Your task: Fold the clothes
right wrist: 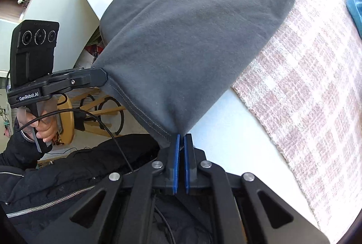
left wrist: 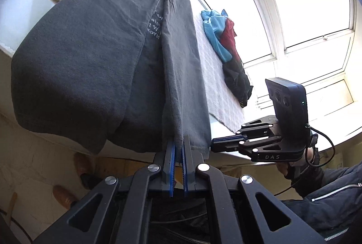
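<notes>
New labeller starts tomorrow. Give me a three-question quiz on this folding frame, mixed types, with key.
1. True or false: both tongs are shut on the dark grey T-shirt.
2. Multiple choice: where does the pile of blue and red clothes lie? A) on the checked mat by the window B) on the wooden chair C) in the right tongs
3. Fill in: the left tongs and the right tongs each grip the shirt at its ____.

Key
1. True: hem fabric is pinched between the blue pads of each.
2. A: it rests on the checked mat beyond the shirt, near the window.
3. Hem: the stitched bottom edge.
</notes>
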A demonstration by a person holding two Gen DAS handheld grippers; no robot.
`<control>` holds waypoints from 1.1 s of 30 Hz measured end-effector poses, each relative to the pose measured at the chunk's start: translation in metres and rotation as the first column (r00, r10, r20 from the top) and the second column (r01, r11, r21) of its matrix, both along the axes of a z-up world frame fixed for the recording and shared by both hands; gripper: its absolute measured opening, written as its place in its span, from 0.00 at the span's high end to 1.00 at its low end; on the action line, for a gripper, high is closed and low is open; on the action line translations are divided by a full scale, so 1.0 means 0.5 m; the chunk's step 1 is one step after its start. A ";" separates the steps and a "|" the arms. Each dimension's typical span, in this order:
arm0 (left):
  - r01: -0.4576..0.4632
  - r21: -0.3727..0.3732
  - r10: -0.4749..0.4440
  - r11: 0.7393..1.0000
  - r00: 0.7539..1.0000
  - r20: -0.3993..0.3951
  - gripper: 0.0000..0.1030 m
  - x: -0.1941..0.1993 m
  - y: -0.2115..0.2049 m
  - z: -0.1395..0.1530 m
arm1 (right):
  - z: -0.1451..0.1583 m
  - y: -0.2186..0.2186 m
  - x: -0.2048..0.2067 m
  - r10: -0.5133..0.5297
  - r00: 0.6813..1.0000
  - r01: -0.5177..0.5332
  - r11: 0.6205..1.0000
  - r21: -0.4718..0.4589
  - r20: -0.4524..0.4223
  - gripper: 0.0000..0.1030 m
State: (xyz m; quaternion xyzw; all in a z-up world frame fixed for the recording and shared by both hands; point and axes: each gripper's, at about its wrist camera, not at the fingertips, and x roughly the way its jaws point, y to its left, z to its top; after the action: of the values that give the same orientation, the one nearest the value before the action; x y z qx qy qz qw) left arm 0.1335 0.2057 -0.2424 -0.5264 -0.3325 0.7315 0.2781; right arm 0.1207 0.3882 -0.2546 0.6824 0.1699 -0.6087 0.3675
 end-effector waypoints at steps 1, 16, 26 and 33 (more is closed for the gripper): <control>0.004 -0.007 -0.004 1.000 1.000 0.016 0.96 0.000 0.001 -0.013 | -0.012 -0.004 0.005 0.011 1.000 -0.011 1.000 0.022 0.007 0.96; -0.136 -0.568 -0.008 0.812 0.970 -0.244 0.92 0.025 0.035 0.041 | 0.105 -0.126 -0.232 -0.103 0.994 0.094 0.978 -0.184 -0.037 0.62; -0.178 -0.503 0.073 0.846 0.972 -0.221 0.96 0.019 0.017 0.018 | -0.007 -0.250 -0.357 -0.146 0.988 0.151 0.980 -0.130 0.052 0.62; -0.181 -0.429 0.097 0.885 0.973 -0.212 0.97 0.023 -0.014 0.023 | 0.057 -0.194 -0.465 -0.125 0.992 0.127 0.985 -0.118 0.024 0.62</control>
State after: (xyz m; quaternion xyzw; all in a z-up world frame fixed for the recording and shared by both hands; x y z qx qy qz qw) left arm 0.1449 0.1988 -0.2312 -0.4807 -0.1660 0.8517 0.1264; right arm -0.1118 0.2913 -0.2259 0.6735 0.0864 -0.6342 0.3697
